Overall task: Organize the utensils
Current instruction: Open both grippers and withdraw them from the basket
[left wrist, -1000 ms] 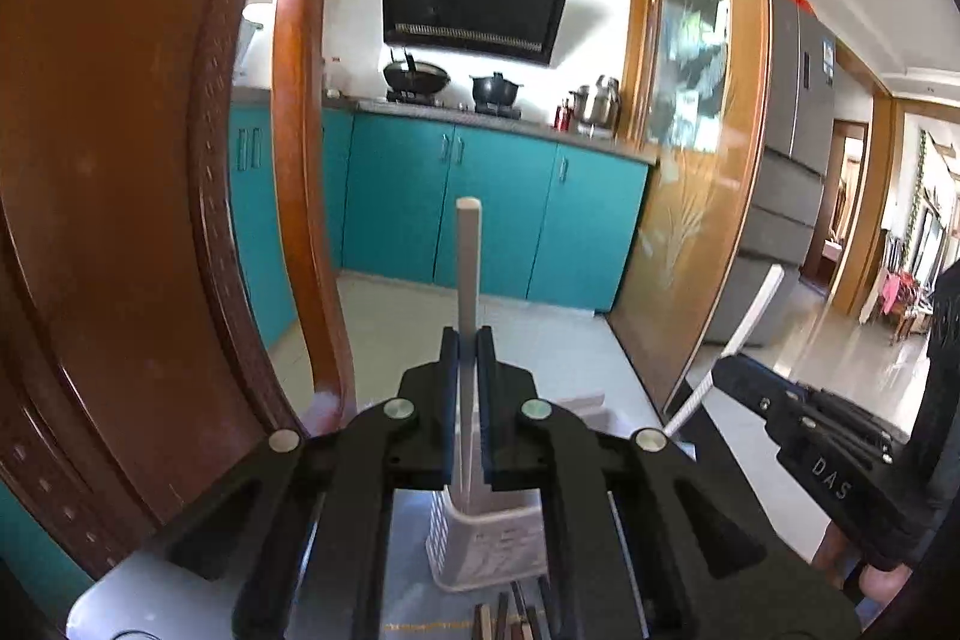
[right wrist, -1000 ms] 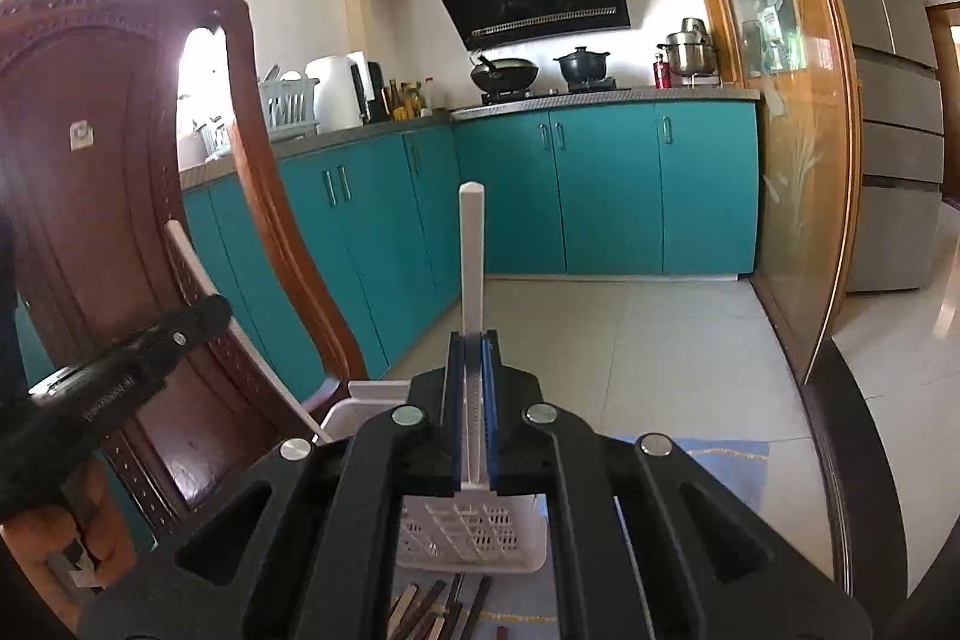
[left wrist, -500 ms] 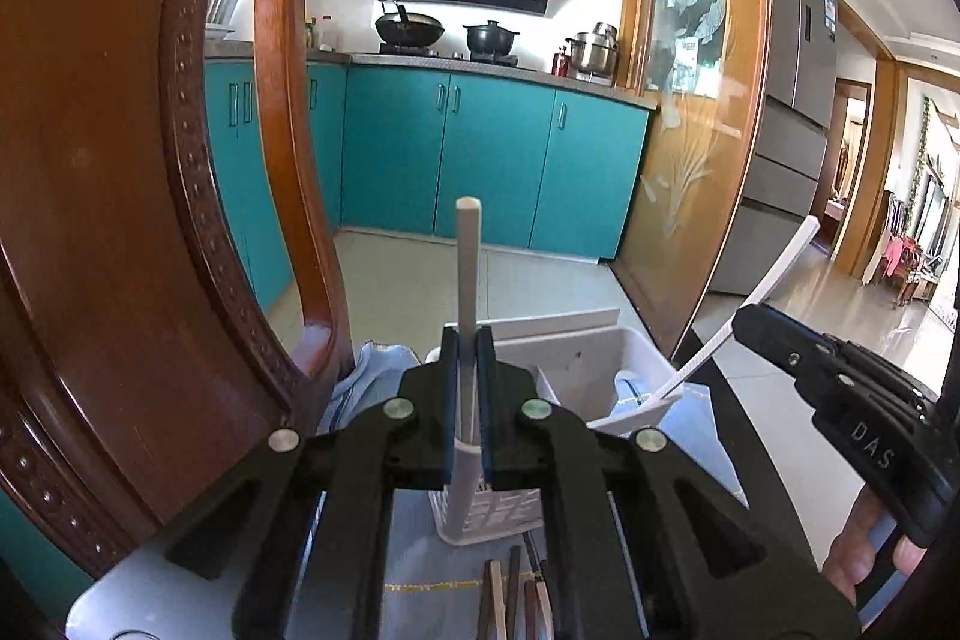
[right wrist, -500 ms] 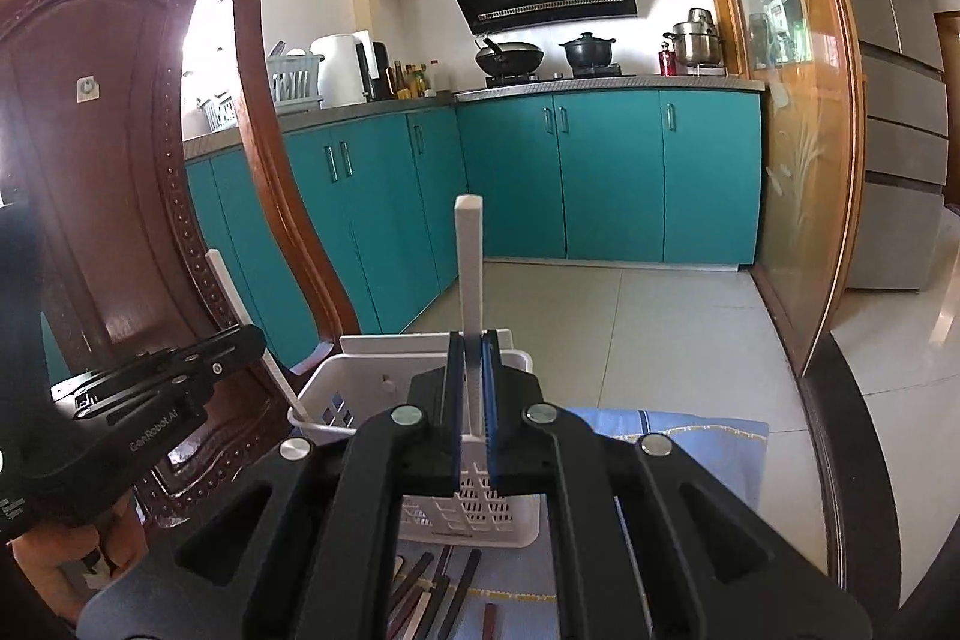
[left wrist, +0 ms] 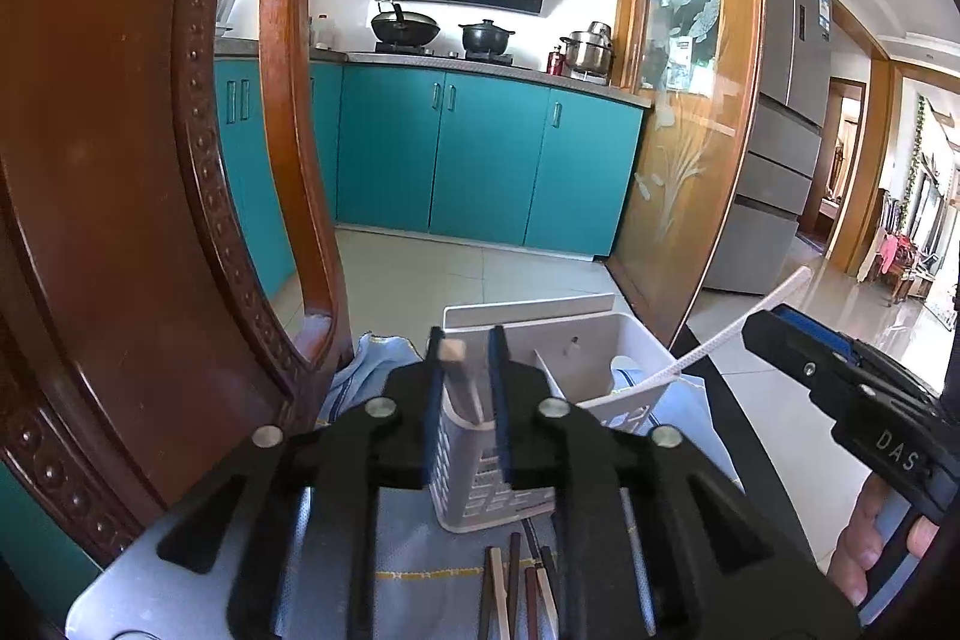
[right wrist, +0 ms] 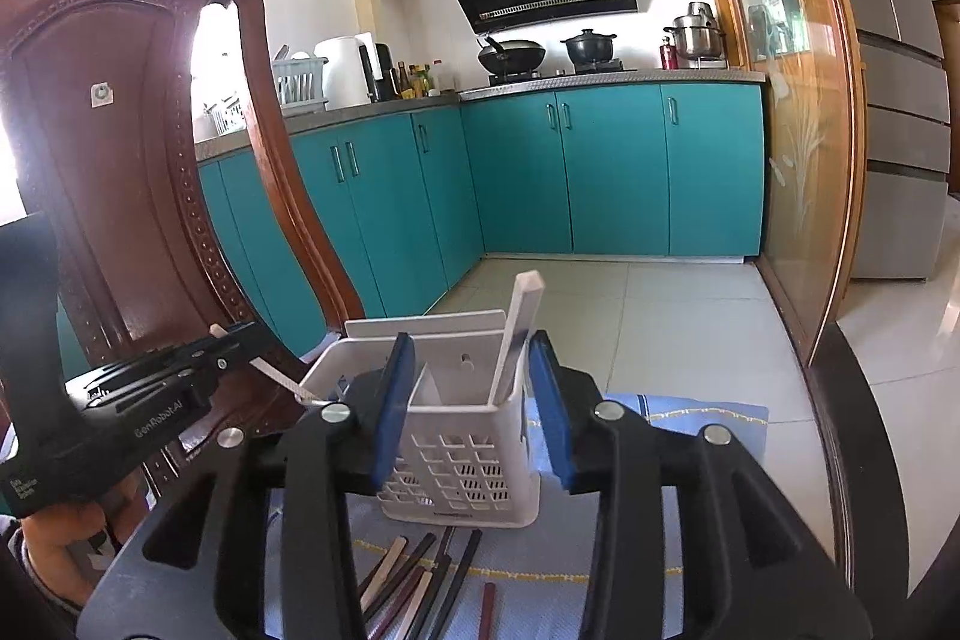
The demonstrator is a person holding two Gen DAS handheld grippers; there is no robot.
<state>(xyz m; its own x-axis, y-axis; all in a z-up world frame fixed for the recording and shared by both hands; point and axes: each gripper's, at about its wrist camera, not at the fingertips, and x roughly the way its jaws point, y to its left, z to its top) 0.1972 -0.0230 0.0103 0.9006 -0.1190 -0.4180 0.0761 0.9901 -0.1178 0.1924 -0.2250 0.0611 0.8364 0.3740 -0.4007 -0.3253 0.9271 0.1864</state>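
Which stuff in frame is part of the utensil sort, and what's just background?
Part of the job:
white utensil basket
white chopstick standing in basket
chopstick dropping between opening left gripper jaws
loose chopsticks on blue cloth
right gripper, jaws opening

Just around:
wooden chair
wok
fridge

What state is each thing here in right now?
Left gripper: jaws opening, pale chopstick loose between them.
Right gripper: jaws opening, white chopstick freed.
White holder: upright, both sticks leaning inside.
Loose chopsticks: lying flat on the blue cloth.
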